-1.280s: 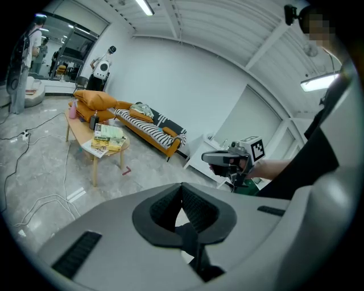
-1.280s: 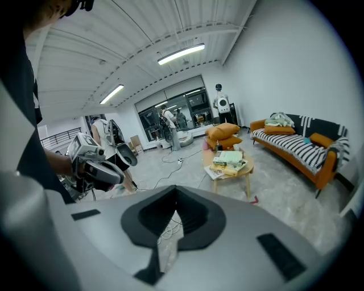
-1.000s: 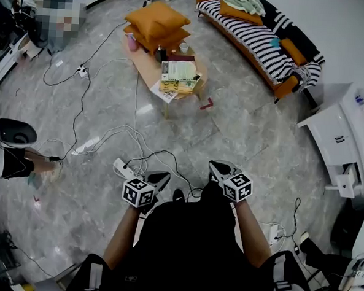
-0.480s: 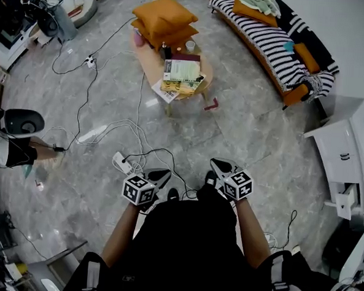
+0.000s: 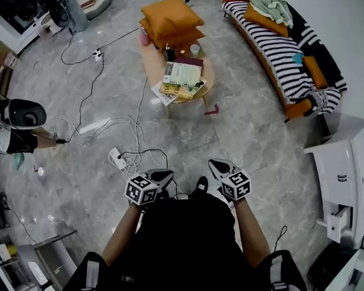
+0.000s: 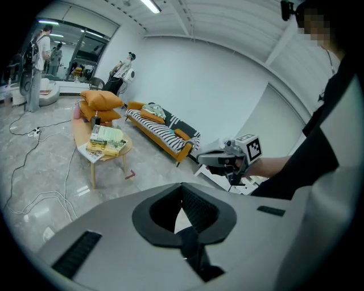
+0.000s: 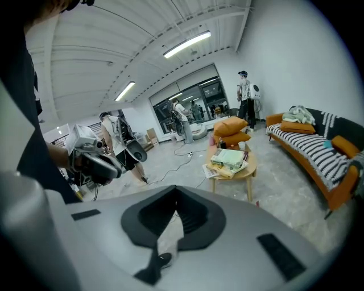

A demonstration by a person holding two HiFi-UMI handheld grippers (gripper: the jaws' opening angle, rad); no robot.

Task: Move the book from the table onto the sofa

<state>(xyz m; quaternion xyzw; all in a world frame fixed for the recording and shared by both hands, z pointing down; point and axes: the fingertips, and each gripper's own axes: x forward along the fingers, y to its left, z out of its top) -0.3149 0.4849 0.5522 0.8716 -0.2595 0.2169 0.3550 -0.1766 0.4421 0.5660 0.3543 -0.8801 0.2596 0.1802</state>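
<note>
A stack of books (image 5: pixel 182 80), pale green cover on top, lies on the round wooden table (image 5: pixel 206 87) far ahead; the same books (image 6: pixel 106 140) (image 7: pixel 230 158) show in both gripper views. The orange sofa (image 5: pixel 285 51) with a striped seat stands at the upper right, and the sofa (image 6: pixel 162 132) (image 7: pixel 319 154) is also in both gripper views. My left gripper (image 5: pixel 161 174) and right gripper (image 5: pixel 217 167) are held in front of my body, well short of the table. Both are shut with nothing in them. Each gripper view shows the other: right gripper (image 6: pixel 223 159), left gripper (image 7: pixel 94 163).
Cables and a white power strip (image 5: pixel 116 159) lie on the marble floor between me and the table. Orange cushions (image 5: pixel 171 22) and a cup (image 5: pixel 194 48) sit on the table's far end. A white cabinet (image 5: pixel 346 163) stands at right. A person's leg (image 5: pixel 22 142) is at left.
I have walked toward the table: the table and sofa have slid lower and nearer in the head view. Both grippers stayed shut and empty in front of me.
</note>
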